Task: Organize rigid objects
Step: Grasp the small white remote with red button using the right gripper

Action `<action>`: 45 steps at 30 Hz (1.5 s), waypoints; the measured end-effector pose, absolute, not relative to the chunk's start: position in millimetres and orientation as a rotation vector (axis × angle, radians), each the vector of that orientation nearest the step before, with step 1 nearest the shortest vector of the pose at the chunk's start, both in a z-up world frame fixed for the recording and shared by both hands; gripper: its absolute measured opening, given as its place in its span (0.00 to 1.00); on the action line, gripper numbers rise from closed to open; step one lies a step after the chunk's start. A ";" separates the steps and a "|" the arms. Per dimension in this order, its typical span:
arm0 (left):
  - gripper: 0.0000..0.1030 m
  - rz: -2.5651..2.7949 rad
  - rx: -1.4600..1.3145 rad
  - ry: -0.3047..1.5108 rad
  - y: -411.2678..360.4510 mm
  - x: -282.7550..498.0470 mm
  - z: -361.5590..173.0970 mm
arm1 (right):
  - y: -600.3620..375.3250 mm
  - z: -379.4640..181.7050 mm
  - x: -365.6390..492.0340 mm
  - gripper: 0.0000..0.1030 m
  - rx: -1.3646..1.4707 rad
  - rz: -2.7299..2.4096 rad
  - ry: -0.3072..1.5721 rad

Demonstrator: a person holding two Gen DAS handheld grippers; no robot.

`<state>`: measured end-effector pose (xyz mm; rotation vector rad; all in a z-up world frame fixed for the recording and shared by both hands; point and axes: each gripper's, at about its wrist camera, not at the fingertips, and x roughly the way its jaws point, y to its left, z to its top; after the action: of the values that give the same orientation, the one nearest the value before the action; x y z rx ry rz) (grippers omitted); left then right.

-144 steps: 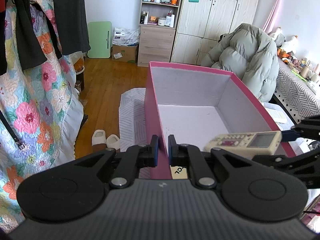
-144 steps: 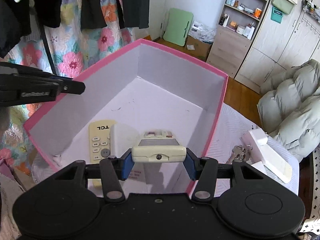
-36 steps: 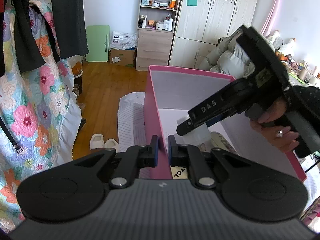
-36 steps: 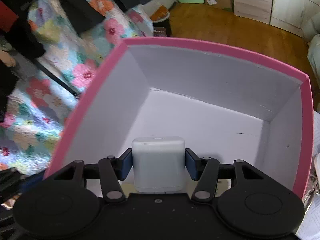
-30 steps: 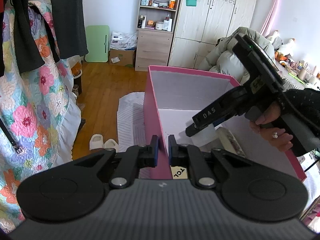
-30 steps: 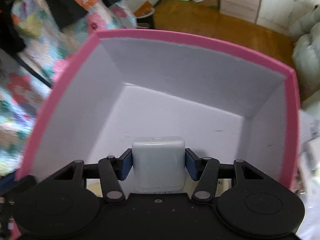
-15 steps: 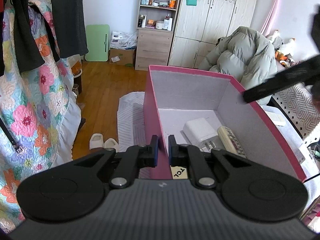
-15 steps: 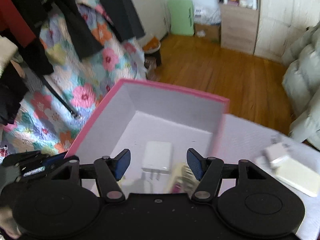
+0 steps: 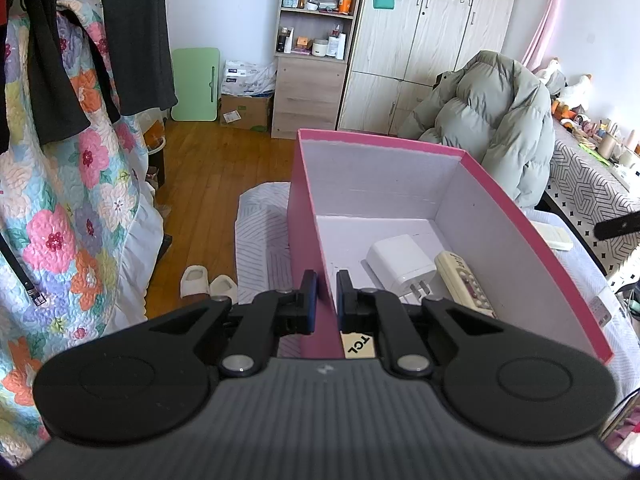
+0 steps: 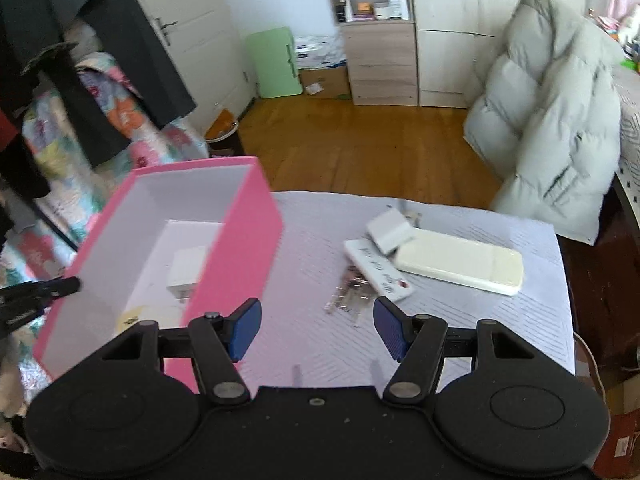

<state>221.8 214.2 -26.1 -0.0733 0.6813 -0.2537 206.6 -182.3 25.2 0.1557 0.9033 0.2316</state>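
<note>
My left gripper (image 9: pixel 325 300) is shut on the near left wall of the pink box (image 9: pixel 500 200). Inside the box lie a white charger (image 9: pixel 400 260), a beige remote (image 9: pixel 464 284) and a yellowish TCL remote (image 9: pixel 358 346). My right gripper (image 10: pixel 316 328) hangs open above the striped tablecloth (image 10: pixel 304 240), to the right of the pink box (image 10: pixel 248 240), with nothing between its fingers. Ahead of it on the cloth lie a bunch of keys (image 10: pixel 348 292), a slim white remote (image 10: pixel 380 268), a small white block (image 10: pixel 390 230) and a flat cream device (image 10: pixel 460 260).
A grey puffer jacket (image 10: pixel 552 128) is draped at the table's far right corner. A floral quilt (image 9: pixel 60 220) and dark clothes hang to the left. Wooden floor, slippers (image 9: pixel 206 280), drawers and wardrobes lie beyond the table.
My right gripper let go of the white charger inside the box, rose out and swung right over the cloth. The left gripper kept its hold and did not move.
</note>
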 end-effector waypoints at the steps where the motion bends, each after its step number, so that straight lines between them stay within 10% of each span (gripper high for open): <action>1: 0.08 -0.254 -0.073 0.681 214.2 221.8 -26.1 | -182.9 19.5 209.4 0.62 0.160 0.227 0.902; 7: 0.08 -0.252 -0.071 0.680 214.3 222.0 -25.8 | -195.7 -12.4 237.0 0.47 0.140 0.223 0.903; 25: 0.09 -0.256 -0.064 0.677 213.2 221.7 -27.0 | -224.5 -79.7 303.1 0.50 0.267 0.260 1.006; 34: 0.09 -0.258 -0.067 0.678 212.3 222.1 -27.8 | -210.7 -70.7 275.4 0.23 0.226 0.298 1.065; 45: 0.09 -0.258 -0.065 0.678 211.9 222.5 -28.5 | -220.6 -63.9 268.4 0.37 0.235 0.241 1.021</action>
<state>222.5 211.9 -28.5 -0.0654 0.6783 -0.2581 268.4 -220.6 -63.9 0.2348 1.0205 0.2410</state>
